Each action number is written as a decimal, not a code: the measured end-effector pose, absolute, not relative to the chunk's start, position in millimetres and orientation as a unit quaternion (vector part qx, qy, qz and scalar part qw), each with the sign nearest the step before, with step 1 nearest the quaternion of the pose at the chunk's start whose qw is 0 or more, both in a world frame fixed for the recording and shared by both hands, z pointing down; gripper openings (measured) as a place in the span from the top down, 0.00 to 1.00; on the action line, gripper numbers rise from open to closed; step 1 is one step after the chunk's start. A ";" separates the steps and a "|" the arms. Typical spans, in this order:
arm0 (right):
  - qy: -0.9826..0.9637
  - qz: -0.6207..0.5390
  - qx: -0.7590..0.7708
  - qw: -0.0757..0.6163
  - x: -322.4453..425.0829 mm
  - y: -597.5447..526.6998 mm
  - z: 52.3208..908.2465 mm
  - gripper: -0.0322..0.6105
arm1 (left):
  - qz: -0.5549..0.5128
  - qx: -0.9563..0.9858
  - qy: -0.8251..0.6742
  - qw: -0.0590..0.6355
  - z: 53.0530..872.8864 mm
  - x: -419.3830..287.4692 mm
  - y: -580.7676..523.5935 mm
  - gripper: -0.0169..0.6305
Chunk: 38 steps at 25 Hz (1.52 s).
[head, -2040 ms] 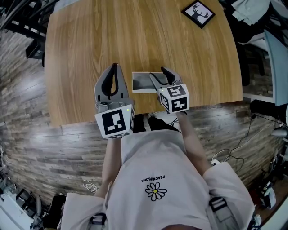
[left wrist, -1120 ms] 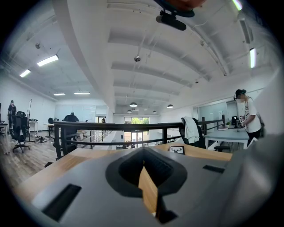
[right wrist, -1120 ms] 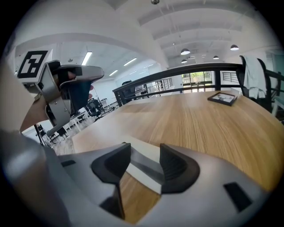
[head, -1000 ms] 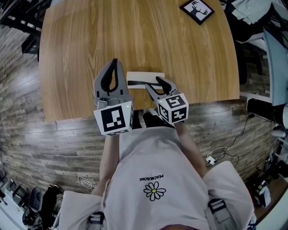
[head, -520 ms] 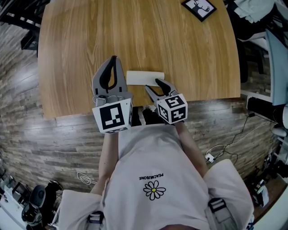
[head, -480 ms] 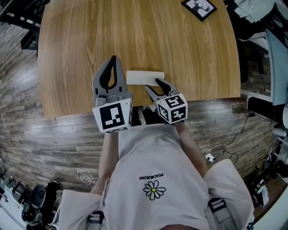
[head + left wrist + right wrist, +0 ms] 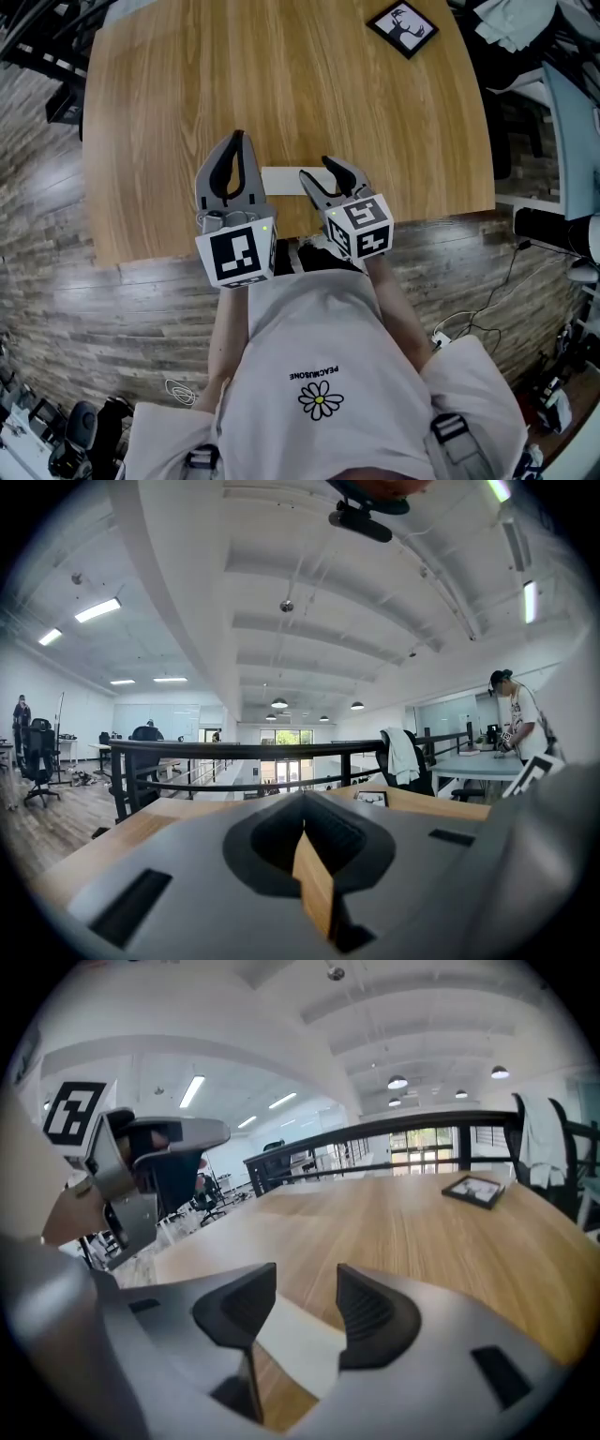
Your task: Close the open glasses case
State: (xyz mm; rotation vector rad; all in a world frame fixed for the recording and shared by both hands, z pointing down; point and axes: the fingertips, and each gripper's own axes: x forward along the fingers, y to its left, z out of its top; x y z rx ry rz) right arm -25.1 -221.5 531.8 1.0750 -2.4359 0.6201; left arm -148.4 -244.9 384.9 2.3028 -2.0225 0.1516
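Note:
The white glasses case [image 7: 284, 180] lies flat with its lid down near the front edge of the wooden table [image 7: 187, 94]. My right gripper [image 7: 317, 170] hovers over the case's right end, jaws open and holding nothing. In the right gripper view the case [image 7: 302, 1342] shows below and between the open jaws of the right gripper [image 7: 305, 1283], apart from them. My left gripper [image 7: 237, 141] stands just left of the case with its tips together and nothing held. In its own view the left gripper [image 7: 305, 805] points level across the table, and the case is out of sight there.
A black-framed picture [image 7: 400, 28] lies at the table's far right corner, far from both grippers. The table's front edge runs just behind the grippers, with wood-plank floor beyond. A chair with a garment [image 7: 539, 1138] stands past the table. A person [image 7: 516, 719] stands at a distant desk.
The case's lid, open two seconds ago and half down one second ago, now lies shut. The right gripper has lifted slightly above it. The left gripper has kept still.

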 end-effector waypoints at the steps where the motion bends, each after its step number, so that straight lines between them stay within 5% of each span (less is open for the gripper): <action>1: -0.876 0.204 0.393 0.192 -25.2 -231.8 517.8 0.65 | 0.047 0.750 -0.658 0.034 381.5 -147.8 -245.9 0.95; 7: -0.881 0.103 0.445 0.121 -18.2 -281.4 427.7 0.74 | 0.029 0.757 -0.652 0.016 359.1 -139.1 -252.5 0.95; 13: -0.871 0.039 0.486 0.057 -9.2 -290.6 368.2 0.94 | 0.016 0.762 -0.648 -0.005 335.8 -135.9 -255.2 0.95; 38: -0.857 0.020 0.512 0.061 5.2 -277.1 370.8 0.94 | 0.003 0.772 -0.635 -0.029 315.8 -134.0 -266.3 0.95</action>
